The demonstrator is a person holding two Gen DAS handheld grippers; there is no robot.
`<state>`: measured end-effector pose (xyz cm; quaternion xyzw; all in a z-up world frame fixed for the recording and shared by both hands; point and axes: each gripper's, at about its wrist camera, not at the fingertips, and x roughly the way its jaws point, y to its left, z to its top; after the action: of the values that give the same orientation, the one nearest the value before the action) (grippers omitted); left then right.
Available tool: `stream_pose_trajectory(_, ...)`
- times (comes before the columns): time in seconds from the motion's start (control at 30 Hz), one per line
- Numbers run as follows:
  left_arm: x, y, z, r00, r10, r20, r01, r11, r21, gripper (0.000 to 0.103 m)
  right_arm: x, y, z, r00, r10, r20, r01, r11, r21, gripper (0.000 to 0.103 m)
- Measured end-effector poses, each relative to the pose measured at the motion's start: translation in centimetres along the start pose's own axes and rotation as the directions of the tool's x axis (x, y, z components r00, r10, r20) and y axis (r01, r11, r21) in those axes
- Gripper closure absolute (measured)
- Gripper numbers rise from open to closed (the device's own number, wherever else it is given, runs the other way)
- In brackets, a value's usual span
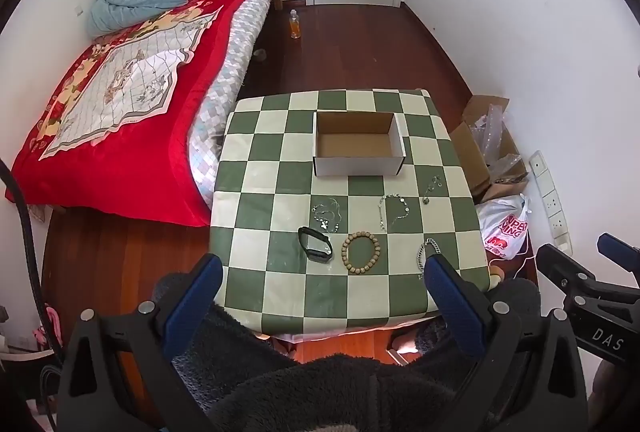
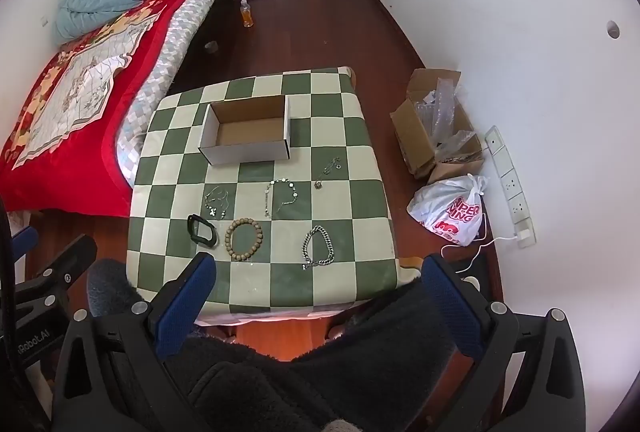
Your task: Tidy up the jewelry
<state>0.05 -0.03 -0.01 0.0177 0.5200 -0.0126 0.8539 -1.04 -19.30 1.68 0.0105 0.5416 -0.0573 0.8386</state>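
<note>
On the table: a green and cream checked cloth (image 1: 280, 284) is covering the top; a cardboard box (image 1: 359, 168) is sitting open and bare inside toward the far edge, and six pieces of jewelry are lying in two loose rows on the near side of it.
Far row: a thin chain necklace (image 1: 328, 214) is lying at the left, a beaded silver bracelet (image 1: 394, 210) in the middle, and a small chain with a pendant (image 1: 432, 188) at the right, nearest the box's corner.
Near row: a black band (image 1: 315, 245) is resting at the left, just beside a wooden bead bracelet (image 1: 360, 252); a heavy silver link bracelet (image 2: 318, 247) is lying well apart to the right.
Left gripper: the left gripper (image 1: 322, 284) is hovering above the near edge of the table, pointing steeply down; jaws are standing spread wide with nothing between them. In its own view the right blue finger is hiding part of the link bracelet.
Right gripper: the right gripper (image 2: 316, 284) is hanging beside the left one, also tilted steeply down; jaws are gaping fully, gripping nothing, and touching no jewelry.
Person: dark fleecy clothing (image 2: 280, 372) is filling the bottom of both views.
Surroundings: a bed with a red quilt (image 1: 132, 136) is standing left of the table; a white plastic bag (image 2: 452, 212) and a brown carton (image 2: 432, 136) are sitting on the wooden floor at the right.
</note>
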Motion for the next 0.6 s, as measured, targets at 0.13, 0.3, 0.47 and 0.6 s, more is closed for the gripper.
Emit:
stream_pose_trajectory(0.13,0.3,-0.1,0.1,1.0,-0.002,-0.003,0.002,1.0,0.0,0.0,-0.2,0.1,-0.1,1.0,-0.002,0.009,0.002,1.0,-0.003,0.0)
stream_pose_trajectory(0.3,-0.3,0.1,0.6,1.0,-0.006,0.002,0.006,1.0,-0.004,0.0,-0.4,0.1,0.0,1.0,0.001,0.006,-0.001,1.0,0.0,0.0)
stream_pose_trajectory(0.47,-0.7,0.0,0.5,1.0,-0.006,0.014,0.006,1.0,-0.007,0.0,-0.8,-0.1,0.2,1.0,0.002,0.004,-0.002,1.0,-0.006,0.0)
stream_pose_trajectory(0.6,-0.8,0.0,0.5,1.0,-0.007,0.013,0.007,1.0,-0.007,0.0,-0.8,-0.1,0.3,1.0,0.0,0.007,0.0,1.0,-0.006,0.0)
